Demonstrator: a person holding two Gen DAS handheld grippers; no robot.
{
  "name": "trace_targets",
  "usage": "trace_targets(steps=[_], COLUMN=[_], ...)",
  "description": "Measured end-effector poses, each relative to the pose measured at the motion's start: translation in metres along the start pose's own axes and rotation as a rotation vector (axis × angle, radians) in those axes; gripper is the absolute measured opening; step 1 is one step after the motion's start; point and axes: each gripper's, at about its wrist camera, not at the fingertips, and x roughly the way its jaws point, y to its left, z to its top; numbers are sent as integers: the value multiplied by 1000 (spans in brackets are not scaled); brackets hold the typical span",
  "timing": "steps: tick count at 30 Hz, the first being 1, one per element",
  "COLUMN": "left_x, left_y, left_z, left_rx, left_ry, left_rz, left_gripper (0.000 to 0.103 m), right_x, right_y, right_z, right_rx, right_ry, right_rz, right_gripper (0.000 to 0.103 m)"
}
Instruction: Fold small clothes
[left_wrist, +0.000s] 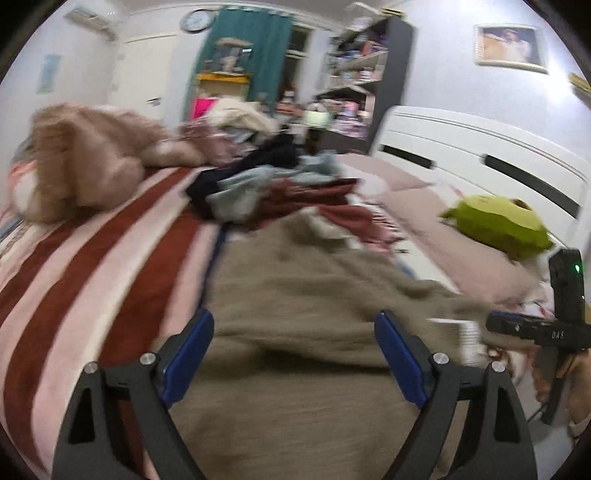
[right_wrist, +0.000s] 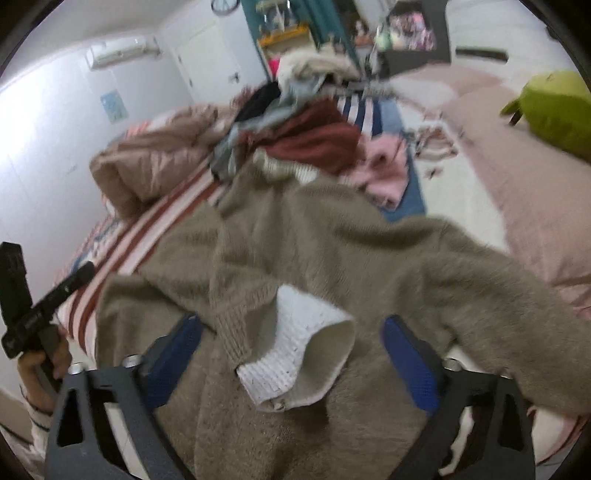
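Note:
A taupe knit sweater (left_wrist: 295, 280) lies spread on the bed in front of both grippers. My left gripper (left_wrist: 295, 325) hovers just over its near part, jaws wide apart, with only the flat fabric beneath them. My right gripper (right_wrist: 291, 325) is also open above the sweater (right_wrist: 314, 236). A white ribbed cuff (right_wrist: 299, 354) of the sweater lies between its blue pads (right_wrist: 410, 365) without touching them. Each view catches the other gripper at its edge: the right one (left_wrist: 546, 332) in a hand, the left one (right_wrist: 40, 306) likewise.
A pile of clothes (left_wrist: 266, 184) in dark, pale blue and maroon sits beyond the sweater, with a pink garment (right_wrist: 384, 170) beside it. A fluffy brown cover (left_wrist: 85, 162) lies to the left on the red-striped blanket (left_wrist: 85, 280). A green plush (left_wrist: 498, 221) rests near the white headboard (left_wrist: 480, 155).

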Motion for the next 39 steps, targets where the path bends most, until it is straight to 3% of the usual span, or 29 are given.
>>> trace_targets(steps=[3,7,8,9,10,13,16,19,23,26,28,29,30,32,36,39], left_x=[2,10,13,14,17,21,16,7,-2,-6,-14,-18,-23,-26,-25,-17], left_y=[36,69,75,78,81,81,66,64,76,72,65,62,58,51,39,27], left_z=[-17,-46,-53,-58,-64,-77,-83,-84,-90,-87,-79,-74,-67,-55,-36,-28], left_rx=[-53,-106,-119,-129,-147,-179,-100,-56,-101,-93,-65,-53,-37,-24,-20,-12], left_ry=[55,145,167,181,200,240,252,260,282,265,224,200,175,148,105,97], left_rz=[54,90,101,100,87,41,75,103,108,124,142,149,152,138,92,53], left_gripper=[87,84,79,63,45,12,7,6,7,16,42,47,51,51,61,62], right_x=[22,32,32,33,32,29,19,10,4,-8,-19,-22,-24,-21,-2,10], right_y=[-4,-3,-3,-2,-1,5,4,0,-11,-9,-1,1,3,7,8,12], right_z=[-4,-6,-6,-6,-6,-4,-3,-1,-5,-6,-5,-6,-7,-9,-17,-21], right_rx=[12,25,30,33,32,14,14,14,47,19,-42,-56,-67,-74,-80,-108], right_ry=[80,117,118,119,118,96,44,15,20,-19,-72,-86,-94,-62,53,102], right_rz=[8,51,62,62,53,16,-25,-61,-86,-80,-68,-55,-23,36,53,25], right_gripper=[58,31,15,6,6,4,3,2,2,6,26,50,60,59,59,59])
